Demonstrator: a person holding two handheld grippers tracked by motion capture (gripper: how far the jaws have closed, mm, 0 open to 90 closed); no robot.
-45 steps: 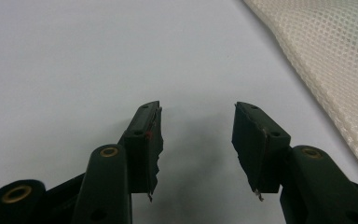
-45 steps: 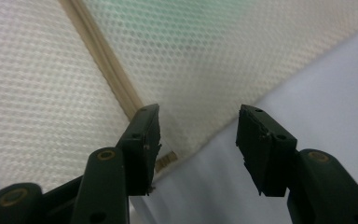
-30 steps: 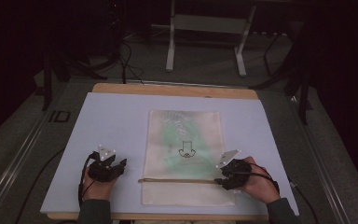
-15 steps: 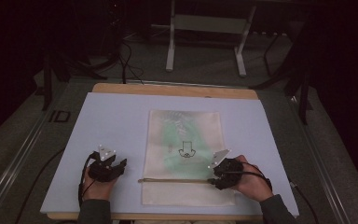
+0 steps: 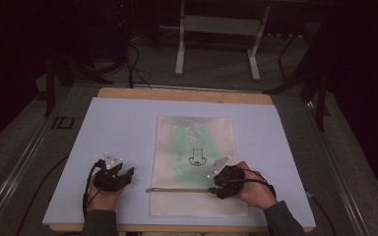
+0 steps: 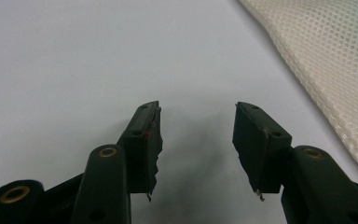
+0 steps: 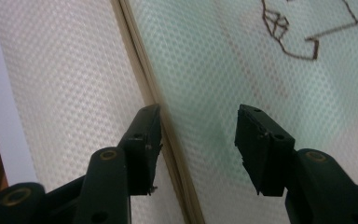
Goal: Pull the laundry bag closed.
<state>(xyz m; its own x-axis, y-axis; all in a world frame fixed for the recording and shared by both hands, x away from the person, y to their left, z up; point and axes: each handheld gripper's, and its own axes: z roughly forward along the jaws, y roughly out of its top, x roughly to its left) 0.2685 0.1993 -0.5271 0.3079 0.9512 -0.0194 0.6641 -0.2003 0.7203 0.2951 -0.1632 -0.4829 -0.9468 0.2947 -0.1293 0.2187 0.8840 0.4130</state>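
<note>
One pale blue-topped counter (image 5: 123,128) carries one cream mesh zipper bag (image 5: 194,142) lying flat at its centre. The right hand-held gripper (image 7: 198,135), jaws wide and just closing slightly, hovers over the bag's zipper (image 7: 168,140), grasping nothing. The left hand-held gripper (image 6: 196,140) gapes empty beside the bag.

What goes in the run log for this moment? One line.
left tool: open, over table, beside mesh bag | right tool: open, jaws just closing slightly, nothing gripped, over bag's zipper
</note>
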